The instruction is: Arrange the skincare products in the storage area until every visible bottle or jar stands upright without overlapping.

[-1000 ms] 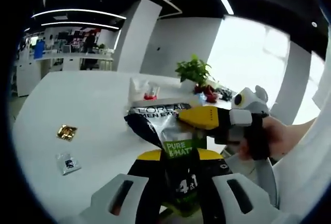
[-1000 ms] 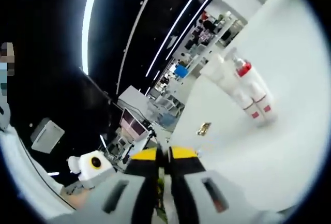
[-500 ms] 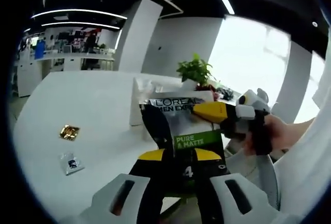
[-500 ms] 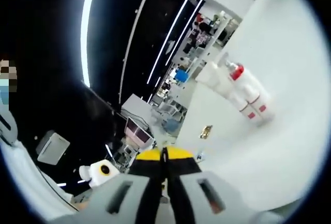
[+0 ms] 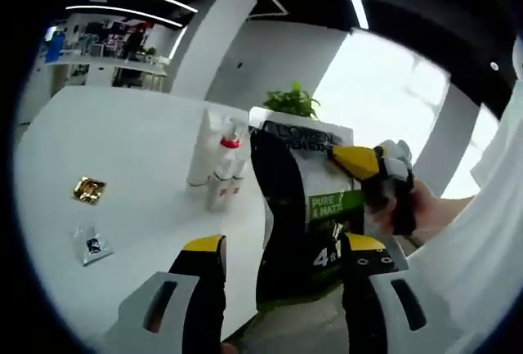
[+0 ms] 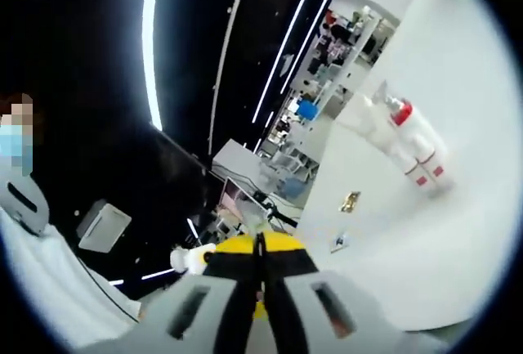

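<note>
Table (image 5: 122, 150), far left: gold sachet (image 5: 88, 190), clear sachet (image 5: 89, 244), both flat, untouched. Centre: white bottles (image 5: 219, 162) with red cap upright near far edge. Your left gripper (image 5: 282, 256) has just let go: jaws now spread wide, L'Oréal pouch (image 5: 298, 207) between them, no contact. Right gripper (image 5: 364, 162) pinches pouch top corner, jaws pressed together, carries full weight alone. Pouch hangs off table edge, not yet placed. Handover looks done; next, stand it beside bottles.
</note>
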`<state>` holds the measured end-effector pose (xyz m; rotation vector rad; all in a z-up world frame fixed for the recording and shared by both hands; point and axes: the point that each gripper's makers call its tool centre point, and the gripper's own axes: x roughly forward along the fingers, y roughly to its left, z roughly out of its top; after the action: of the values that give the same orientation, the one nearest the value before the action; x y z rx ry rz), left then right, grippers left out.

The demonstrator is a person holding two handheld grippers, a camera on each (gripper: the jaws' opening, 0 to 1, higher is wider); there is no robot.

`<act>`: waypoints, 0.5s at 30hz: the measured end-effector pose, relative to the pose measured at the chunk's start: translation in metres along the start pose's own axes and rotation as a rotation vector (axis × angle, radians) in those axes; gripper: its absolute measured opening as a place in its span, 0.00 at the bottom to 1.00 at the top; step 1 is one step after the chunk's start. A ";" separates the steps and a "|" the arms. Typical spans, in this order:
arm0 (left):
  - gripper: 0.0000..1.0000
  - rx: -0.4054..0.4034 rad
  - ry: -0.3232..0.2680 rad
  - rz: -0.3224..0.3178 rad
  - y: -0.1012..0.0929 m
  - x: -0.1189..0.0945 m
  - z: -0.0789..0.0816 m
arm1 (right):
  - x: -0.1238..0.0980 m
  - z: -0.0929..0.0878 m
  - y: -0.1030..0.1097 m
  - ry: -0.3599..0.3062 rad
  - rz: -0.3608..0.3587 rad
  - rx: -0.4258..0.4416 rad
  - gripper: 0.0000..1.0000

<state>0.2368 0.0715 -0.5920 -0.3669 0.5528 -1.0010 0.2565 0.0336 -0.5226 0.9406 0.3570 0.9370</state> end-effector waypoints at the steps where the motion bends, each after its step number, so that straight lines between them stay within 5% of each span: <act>1: 0.54 -0.022 -0.008 -0.009 -0.001 0.000 0.000 | 0.000 0.001 0.006 -0.004 0.027 0.002 0.01; 6: 0.37 -0.101 -0.127 -0.112 -0.019 -0.003 0.019 | 0.001 0.003 0.012 -0.007 0.050 0.008 0.01; 12: 0.16 -0.121 -0.133 -0.130 -0.020 -0.012 0.020 | -0.003 0.018 -0.003 -0.080 0.016 0.049 0.01; 15: 0.06 -0.174 -0.159 -0.199 -0.032 -0.019 0.025 | -0.005 0.024 -0.007 -0.095 0.005 0.054 0.01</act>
<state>0.2217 0.0726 -0.5495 -0.6609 0.4667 -1.1062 0.2731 0.0152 -0.5153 1.0324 0.3009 0.8877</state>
